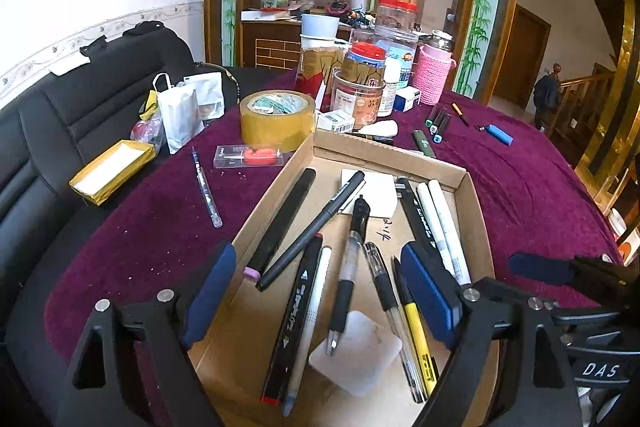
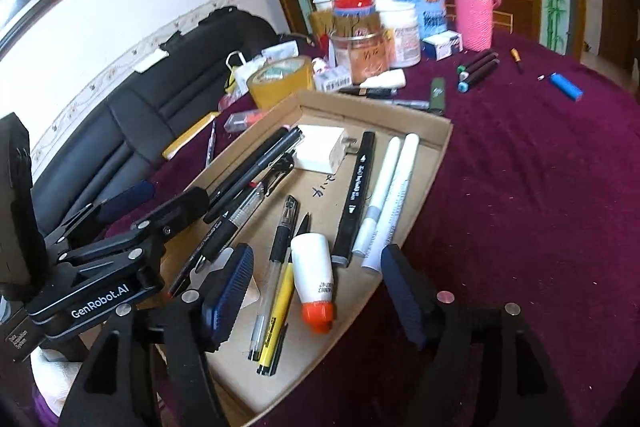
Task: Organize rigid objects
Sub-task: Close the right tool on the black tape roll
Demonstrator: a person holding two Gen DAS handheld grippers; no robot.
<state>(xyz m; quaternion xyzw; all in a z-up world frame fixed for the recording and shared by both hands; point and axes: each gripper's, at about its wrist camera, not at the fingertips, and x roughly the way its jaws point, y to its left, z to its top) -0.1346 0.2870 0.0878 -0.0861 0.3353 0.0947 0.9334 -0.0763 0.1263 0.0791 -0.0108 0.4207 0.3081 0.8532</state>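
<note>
A shallow cardboard tray [image 1: 466,187] [image 2: 436,143] lies on the purple tablecloth and holds several pens and markers. Among them are a black marker [image 1: 282,221], a yellow pen [image 1: 418,337] [image 2: 276,311] and two white markers [image 2: 390,195]. A white glue bottle with an orange cap [image 2: 314,277] lies in the tray. My left gripper [image 1: 320,287] is open and empty above the tray's near end. My right gripper [image 2: 320,291] is open and empty, its jaws either side of the glue bottle and the tray's near right wall. Each gripper shows at the edge of the other's view.
Loose on the cloth are a thin pen [image 1: 207,189], three dark markers [image 2: 478,71], a blue lighter [image 2: 566,87], a green stick [image 2: 437,95] and a tape roll [image 1: 277,119]. Jars, boxes and a pink-sleeved bottle [image 1: 434,75] crowd the far edge. A black sofa [image 1: 60,131] stands on the left.
</note>
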